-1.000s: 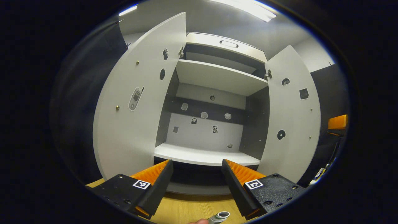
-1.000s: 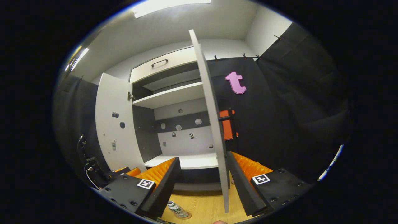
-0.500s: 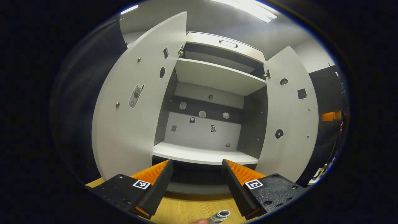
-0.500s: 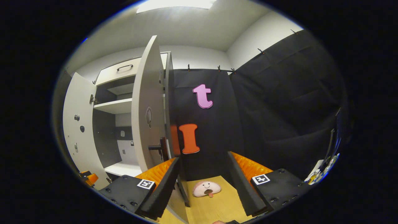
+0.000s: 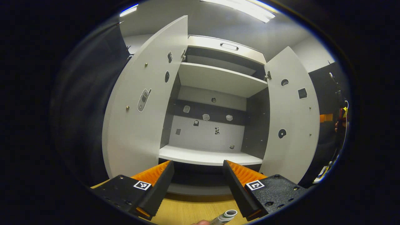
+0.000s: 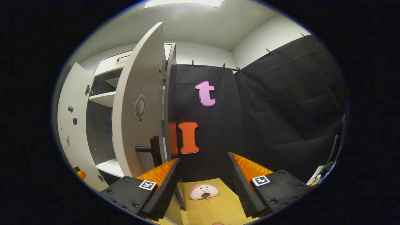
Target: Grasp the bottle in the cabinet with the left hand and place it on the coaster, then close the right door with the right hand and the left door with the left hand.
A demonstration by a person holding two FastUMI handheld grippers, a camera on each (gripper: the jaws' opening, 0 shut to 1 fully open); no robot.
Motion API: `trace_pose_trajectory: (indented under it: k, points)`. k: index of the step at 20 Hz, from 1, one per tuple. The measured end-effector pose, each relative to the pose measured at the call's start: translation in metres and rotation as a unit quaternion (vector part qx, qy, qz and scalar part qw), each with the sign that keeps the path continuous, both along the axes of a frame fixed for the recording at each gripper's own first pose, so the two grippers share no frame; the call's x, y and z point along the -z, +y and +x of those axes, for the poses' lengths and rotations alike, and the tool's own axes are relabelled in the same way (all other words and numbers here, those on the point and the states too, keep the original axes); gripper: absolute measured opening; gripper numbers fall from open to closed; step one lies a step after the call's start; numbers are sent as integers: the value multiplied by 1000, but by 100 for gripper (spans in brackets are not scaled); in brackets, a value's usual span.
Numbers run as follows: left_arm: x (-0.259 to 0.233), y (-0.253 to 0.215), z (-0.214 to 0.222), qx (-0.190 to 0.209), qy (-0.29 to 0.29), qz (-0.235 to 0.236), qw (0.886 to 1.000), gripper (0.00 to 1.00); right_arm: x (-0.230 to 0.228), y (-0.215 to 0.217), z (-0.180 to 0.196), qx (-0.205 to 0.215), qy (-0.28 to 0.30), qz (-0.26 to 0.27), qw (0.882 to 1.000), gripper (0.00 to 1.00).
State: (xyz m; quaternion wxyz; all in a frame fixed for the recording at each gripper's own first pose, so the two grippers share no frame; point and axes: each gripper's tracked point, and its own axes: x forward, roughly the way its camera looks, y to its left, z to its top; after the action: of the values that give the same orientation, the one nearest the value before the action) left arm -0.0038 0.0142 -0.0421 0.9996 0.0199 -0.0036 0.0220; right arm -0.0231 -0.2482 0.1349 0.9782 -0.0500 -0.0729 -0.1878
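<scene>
Nearest us, our left hand-held gripper [image 5: 197,184] holds its jaws apart with nothing between them, over the wooden counter [image 5: 187,211]. The bottle [image 5: 225,216] sits just below it at the near edge of the counter, already out of the cabinet [image 5: 215,78]; the coaster is too cropped to confirm. Our right hand-held gripper [image 6: 202,184] is also spread and empty, beside the outer face of the right door [image 6: 140,103], close to its dark handle [image 6: 150,149]. A small plush toy [image 6: 203,191] lies on the counter ahead of it. We judge the risk to be the right door's swing: pushed too fast, it could slam. Farther off, the left door [image 5: 140,103] stands wide open and the lower shelf [image 5: 209,156] is bare.
</scene>
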Motion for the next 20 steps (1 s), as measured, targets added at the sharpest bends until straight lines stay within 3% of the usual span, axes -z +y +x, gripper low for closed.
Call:
trace_pose_trajectory:
  k: [1,2,3,10,11,14,18,20]
  points:
    - [-1,1,0,0,-1,1,1000,95,0,2,-1,-2,-3,-1,1000,96]
    - [-1,3,-1,-2,-1,4,1000,95,0,4,1,-6,-4,-1,1000,86]
    - [-1,4,-1,-4,-1,7,1000,95,1,6,2,-11,-5,2,1000,95]
    - [5,13,-1,-1,1,2,1000,95,6,38,9,-49,-3,9,999,97]
    - [5,14,-2,-1,1,3,1000,92,7,44,10,-53,-2,5,999,96]
    - [3,16,-3,-3,-1,6,1000,95,9,65,14,-68,-3,-5,998,97]
    - [1,18,-7,-9,-2,3,1000,92,15,94,28,-106,-3,-1,994,96]
    - [-1,19,-9,-12,-3,3,1000,95,17,105,37,-125,-1,5,992,97]
